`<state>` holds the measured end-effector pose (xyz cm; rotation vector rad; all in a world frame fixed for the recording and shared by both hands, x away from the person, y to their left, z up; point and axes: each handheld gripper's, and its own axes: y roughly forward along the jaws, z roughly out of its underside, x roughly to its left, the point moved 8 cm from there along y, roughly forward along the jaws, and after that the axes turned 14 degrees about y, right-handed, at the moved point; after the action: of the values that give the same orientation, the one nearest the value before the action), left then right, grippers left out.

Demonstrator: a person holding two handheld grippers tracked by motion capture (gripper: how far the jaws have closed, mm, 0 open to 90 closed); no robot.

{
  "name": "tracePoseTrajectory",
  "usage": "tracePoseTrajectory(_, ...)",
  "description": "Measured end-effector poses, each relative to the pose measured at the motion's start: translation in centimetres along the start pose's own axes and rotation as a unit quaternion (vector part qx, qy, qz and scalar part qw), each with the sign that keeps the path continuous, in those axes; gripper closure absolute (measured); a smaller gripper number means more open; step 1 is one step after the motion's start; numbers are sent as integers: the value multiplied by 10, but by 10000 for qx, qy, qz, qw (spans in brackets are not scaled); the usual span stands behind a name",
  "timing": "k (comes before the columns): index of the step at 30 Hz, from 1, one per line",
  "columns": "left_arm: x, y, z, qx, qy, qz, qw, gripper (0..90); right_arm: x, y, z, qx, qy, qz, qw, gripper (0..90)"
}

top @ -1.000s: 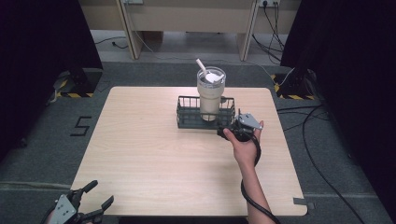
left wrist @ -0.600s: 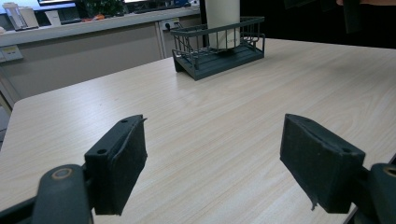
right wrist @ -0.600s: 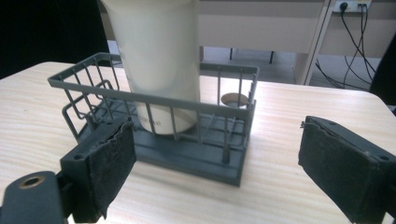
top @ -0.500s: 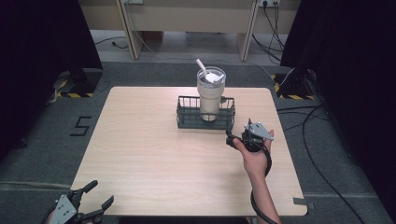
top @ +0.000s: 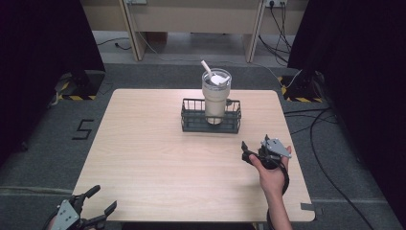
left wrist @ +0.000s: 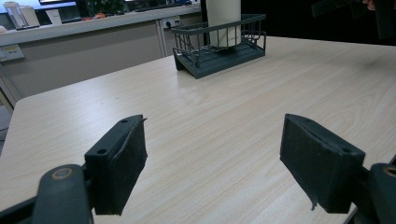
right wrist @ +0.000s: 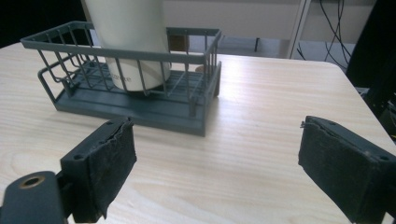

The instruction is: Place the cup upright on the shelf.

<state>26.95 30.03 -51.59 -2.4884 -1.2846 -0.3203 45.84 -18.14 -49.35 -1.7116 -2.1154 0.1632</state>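
A cream tumbler (top: pixel 215 98) with a lid and a white straw stands upright in a dark wire basket (top: pixel 191 123) at the back middle of the wooden table (top: pixel 153 158). My right gripper (top: pixel 253 147), held in a hand, hovers open over the table's right side, in front of the basket and apart from it. In the right gripper view its pads (right wrist: pixel 109 163) are spread wide with nothing between them, and the basket (right wrist: pixel 196 58) and tumbler (right wrist: pixel 130 42) lie just ahead. My left gripper (top: pixel 104 197) is open at the near left corner, facing the far basket (left wrist: pixel 219 51).
The tabletop around the basket is bare wood. Beyond the table are grey carpet, desk legs and cables on the floor at the right. A strip of tape marks the table's near right corner (top: pixel 306 207).
My right gripper has drawn back from the basket's right end toward the near right of the table. The left gripper has stayed where it was.
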Motion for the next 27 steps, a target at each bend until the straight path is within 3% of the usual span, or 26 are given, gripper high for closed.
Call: tracePoseTrajectory(27, 0, 0, 1, 30, -2, -16, 10000, 221, -26, -30, 31, 117, 79, 106, 9998, 115)
